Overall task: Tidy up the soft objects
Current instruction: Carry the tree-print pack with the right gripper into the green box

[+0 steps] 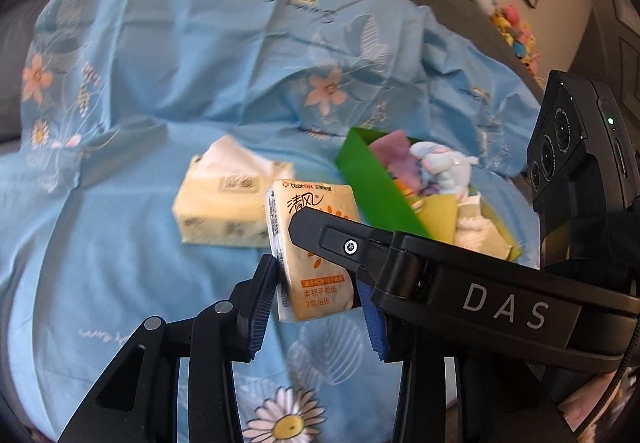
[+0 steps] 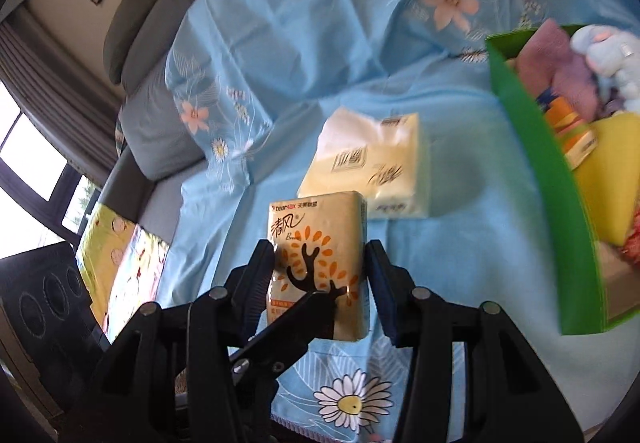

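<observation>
A small yellow pocket tissue pack [image 1: 312, 243] with an orange tree print is held above the blue floral sheet. Both grippers are shut on it: my left gripper [image 1: 318, 303] clamps its sides, and my right gripper [image 2: 320, 279] clamps it too, its arm crossing the left wrist view. The pack also shows in the right wrist view [image 2: 320, 239]. A larger pale yellow soft tissue pack [image 1: 224, 199] lies on the sheet behind it, also in the right wrist view [image 2: 372, 167]. A green box [image 1: 380, 187] [image 2: 552, 171] to the right holds soft items.
The green box contains a purple cloth [image 2: 560, 67], a light blue plush toy [image 2: 612, 51], a yellow sponge-like piece [image 2: 612, 179] and small orange packs. The blue floral sheet [image 1: 160, 55] covers a grey sofa [image 2: 160, 23]. Plush toys [image 1: 512, 27] sit at the far right.
</observation>
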`<state>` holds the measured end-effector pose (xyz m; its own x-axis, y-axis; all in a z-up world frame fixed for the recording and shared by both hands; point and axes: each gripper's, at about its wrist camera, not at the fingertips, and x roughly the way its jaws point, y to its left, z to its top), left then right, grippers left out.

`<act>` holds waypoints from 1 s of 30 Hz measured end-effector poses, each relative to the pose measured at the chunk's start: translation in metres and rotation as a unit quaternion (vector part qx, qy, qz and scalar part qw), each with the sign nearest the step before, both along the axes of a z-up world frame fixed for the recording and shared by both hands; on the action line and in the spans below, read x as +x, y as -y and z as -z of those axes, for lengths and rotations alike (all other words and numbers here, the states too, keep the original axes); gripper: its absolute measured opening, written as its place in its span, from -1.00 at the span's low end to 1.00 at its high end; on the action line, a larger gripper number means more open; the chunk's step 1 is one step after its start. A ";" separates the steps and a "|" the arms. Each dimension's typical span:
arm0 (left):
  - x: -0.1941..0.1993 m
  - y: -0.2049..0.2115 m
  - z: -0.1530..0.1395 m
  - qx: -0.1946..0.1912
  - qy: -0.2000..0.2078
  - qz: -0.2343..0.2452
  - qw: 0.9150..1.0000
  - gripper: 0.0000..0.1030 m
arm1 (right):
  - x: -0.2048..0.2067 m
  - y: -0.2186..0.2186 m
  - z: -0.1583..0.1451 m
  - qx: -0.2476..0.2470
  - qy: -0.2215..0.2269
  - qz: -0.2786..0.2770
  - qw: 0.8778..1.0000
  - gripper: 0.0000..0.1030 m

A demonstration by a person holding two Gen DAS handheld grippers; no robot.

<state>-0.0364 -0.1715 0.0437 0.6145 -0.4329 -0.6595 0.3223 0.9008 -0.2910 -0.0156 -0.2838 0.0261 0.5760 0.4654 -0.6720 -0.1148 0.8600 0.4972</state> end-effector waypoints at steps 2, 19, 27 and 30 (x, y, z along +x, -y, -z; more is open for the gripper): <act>-0.001 0.012 -0.007 0.004 0.016 0.017 1.000 -0.20 | -0.004 0.016 -0.007 0.012 0.011 0.018 1.000 -0.07; 0.000 0.101 -0.014 0.002 0.035 0.105 0.994 -0.20 | -0.036 0.103 -0.027 0.016 0.048 0.128 0.990 -0.06; -0.002 0.129 -0.012 -0.002 0.035 0.134 0.990 -0.19 | -0.048 0.132 -0.028 0.016 0.053 0.163 0.985 -0.06; 0.000 0.137 -0.008 -0.009 0.028 0.141 0.990 -0.19 | -0.048 0.140 -0.026 0.017 0.051 0.173 0.983 -0.06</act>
<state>-0.0364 -0.3088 0.0520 0.5032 -0.6036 -0.6184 0.5763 0.7677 -0.2802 -0.0634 -0.4240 0.0526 0.7678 0.2502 -0.5898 0.1317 0.8393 0.5275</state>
